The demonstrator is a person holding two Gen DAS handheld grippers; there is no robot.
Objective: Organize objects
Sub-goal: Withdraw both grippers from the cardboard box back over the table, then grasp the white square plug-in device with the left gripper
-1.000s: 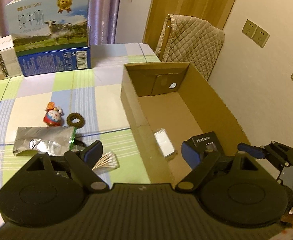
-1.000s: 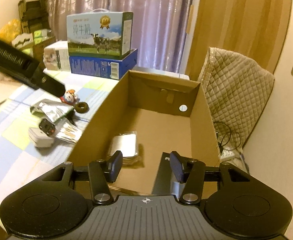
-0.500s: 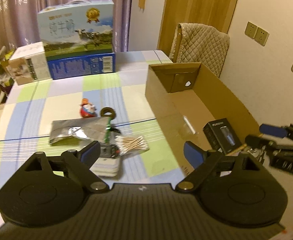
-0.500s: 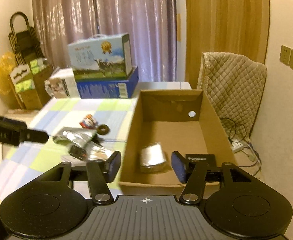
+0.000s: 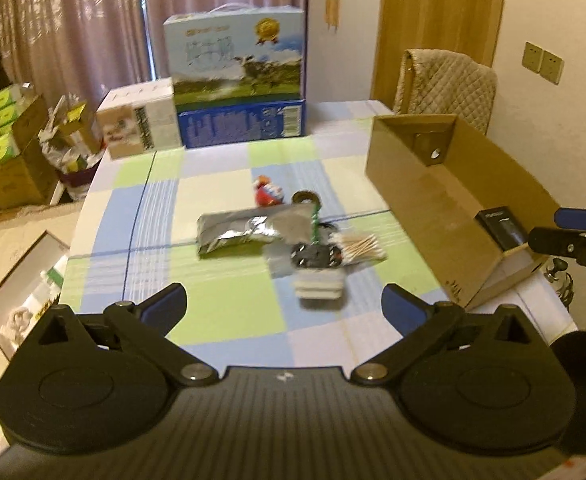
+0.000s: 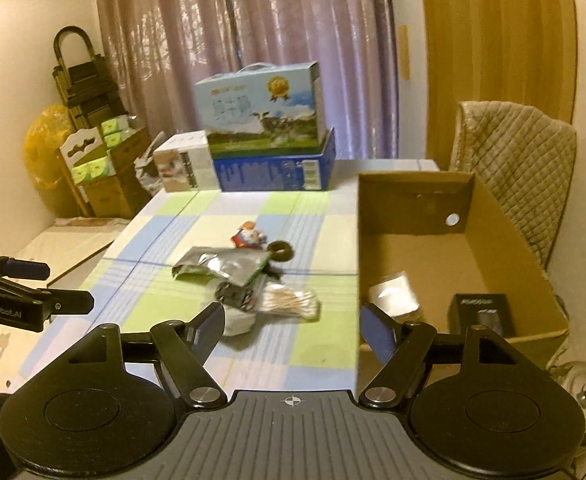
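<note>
left wrist: above table | right wrist: likewise | shared: box

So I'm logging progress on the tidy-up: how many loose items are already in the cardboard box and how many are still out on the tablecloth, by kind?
In the cardboard box:
small black box: 1
clear-wrapped pack: 1
On the tablecloth:
silver foil pouch: 1
cotton swab pack: 1
red figurine: 1
dark ring: 1
white and black gadget: 1
Total: 7

Your left gripper hangs over the checked tablecloth, jaws opening, nothing between them; ahead lie a crumpled silver foil pouch and a cotton-swab bundle, beside the brown cardboard box.
</note>
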